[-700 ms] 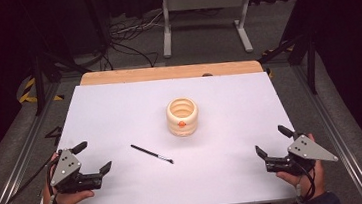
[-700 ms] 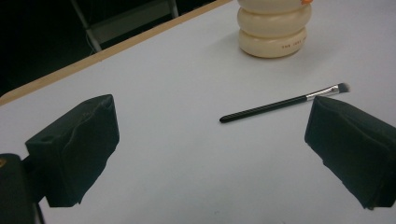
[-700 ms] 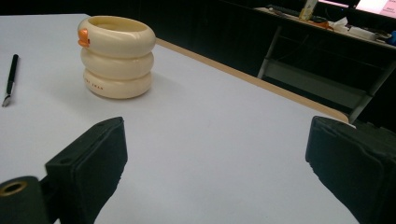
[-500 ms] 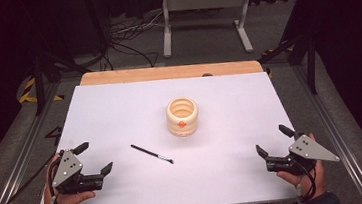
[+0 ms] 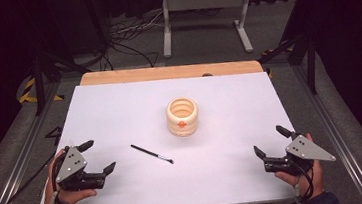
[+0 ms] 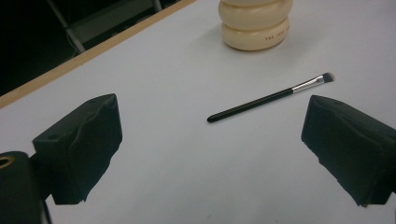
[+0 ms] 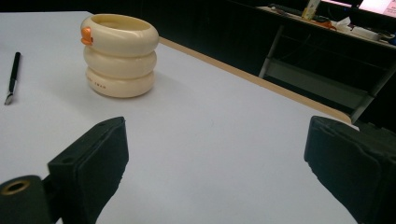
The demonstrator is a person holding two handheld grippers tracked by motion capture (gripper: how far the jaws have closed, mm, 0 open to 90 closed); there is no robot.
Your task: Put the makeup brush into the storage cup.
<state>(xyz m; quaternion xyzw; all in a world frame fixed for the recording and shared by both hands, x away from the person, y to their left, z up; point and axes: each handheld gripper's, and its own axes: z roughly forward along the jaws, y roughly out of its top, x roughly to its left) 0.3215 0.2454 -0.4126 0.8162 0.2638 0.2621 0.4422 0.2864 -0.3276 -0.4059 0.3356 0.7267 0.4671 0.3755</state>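
Left gripper (image 5: 98, 156) held spread wide near a thin black brush (image 5: 152, 154), right gripper (image 5: 271, 141) likewise spread, cream ringed pot (image 5: 182, 116) set beyond, all apart.

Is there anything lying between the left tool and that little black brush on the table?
Nothing visible. The left tool is open, and only bare white table lies between it and the brush. The cream ringed cup stands farther off, beyond the brush.
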